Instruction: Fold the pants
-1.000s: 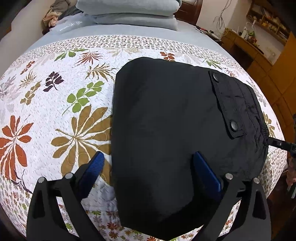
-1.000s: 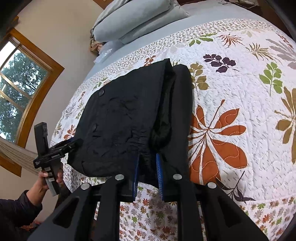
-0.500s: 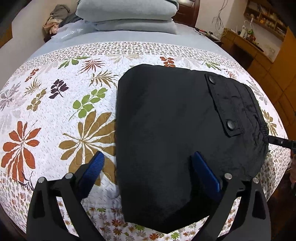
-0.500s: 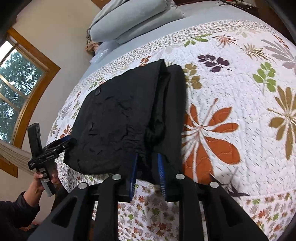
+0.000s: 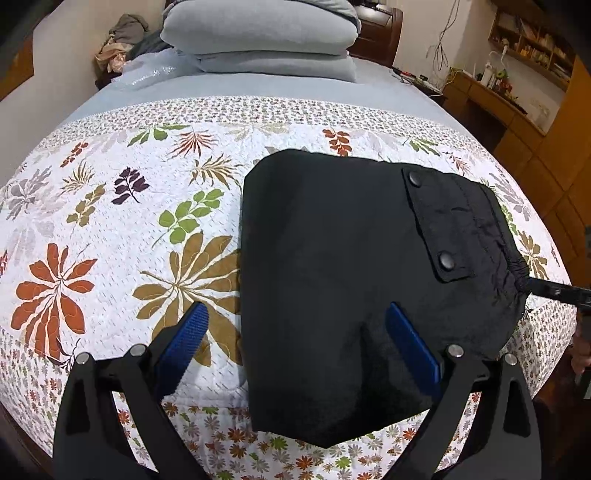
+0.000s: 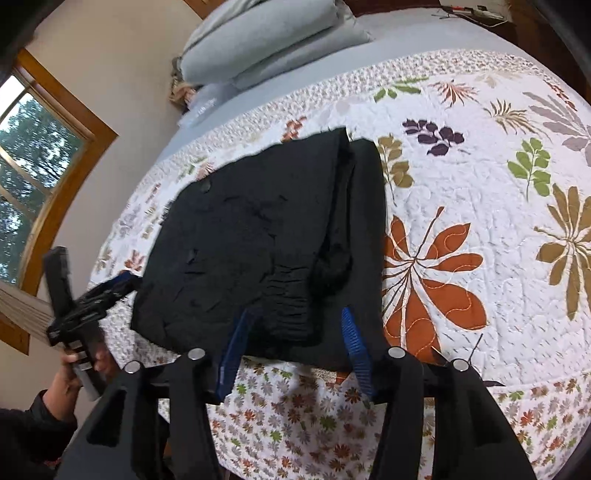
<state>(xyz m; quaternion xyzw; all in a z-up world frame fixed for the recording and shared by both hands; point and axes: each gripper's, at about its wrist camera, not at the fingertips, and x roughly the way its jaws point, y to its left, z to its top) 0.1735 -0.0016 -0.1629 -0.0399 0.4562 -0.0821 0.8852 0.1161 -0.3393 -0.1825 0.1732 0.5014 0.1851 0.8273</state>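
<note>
The black pants (image 5: 340,280) lie folded into a compact rectangle on the floral quilt, near the bed's front edge. A pocket flap with two snaps (image 5: 432,225) faces up. In the right wrist view the pants (image 6: 258,251) show stacked layers and an elastic waistband at the near edge. My left gripper (image 5: 295,332) is open and empty, its fingers astride the pants' near left edge. My right gripper (image 6: 299,325) is open, its jaws apart just in front of the waistband, holding nothing. The left gripper also shows in the right wrist view (image 6: 107,291), at the pants' far corner.
The floral quilt (image 5: 110,221) covers the bed, with stacked grey pillows (image 5: 258,33) at the headboard. A wooden desk and shelves (image 5: 517,92) stand to the right. A window (image 6: 33,155) is on the wall in the right wrist view.
My right gripper has opened and let go of the pants' waistband edge. Both grippers have drawn back a little from the pants; the left stayed open.
</note>
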